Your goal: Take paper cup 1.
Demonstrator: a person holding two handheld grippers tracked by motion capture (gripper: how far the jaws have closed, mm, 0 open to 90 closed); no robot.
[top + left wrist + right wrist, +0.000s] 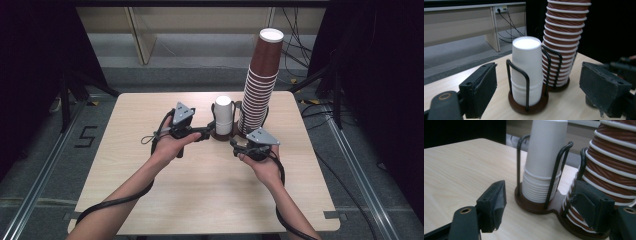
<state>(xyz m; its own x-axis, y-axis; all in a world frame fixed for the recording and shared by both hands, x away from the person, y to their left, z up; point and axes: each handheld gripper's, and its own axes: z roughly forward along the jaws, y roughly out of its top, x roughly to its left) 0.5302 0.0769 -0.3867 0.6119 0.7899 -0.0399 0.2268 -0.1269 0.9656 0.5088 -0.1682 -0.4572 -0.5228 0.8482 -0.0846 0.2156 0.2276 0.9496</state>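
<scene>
A short stack of white paper cups (223, 114) stands upside down in a black wire holder on a dark round base (218, 136). Beside it, on the joined base, rises a tall stack of brown cups (260, 85). My left gripper (205, 133) is open at the left of the white stack, pointing at it. In the left gripper view the white cups (527, 67) stand ahead between the open pads (482, 87). My right gripper (237, 145) is open just in front of the holder, nothing between its jaws. In the right gripper view the white cups (544, 162) and brown cups (614, 170) are close ahead.
The holder stands at the back middle of a light wooden table (200, 195). Cables (300, 50) lie on the floor behind the table. Dark curtains hang on both sides, and a "5" mark (86, 136) is on the floor at the left.
</scene>
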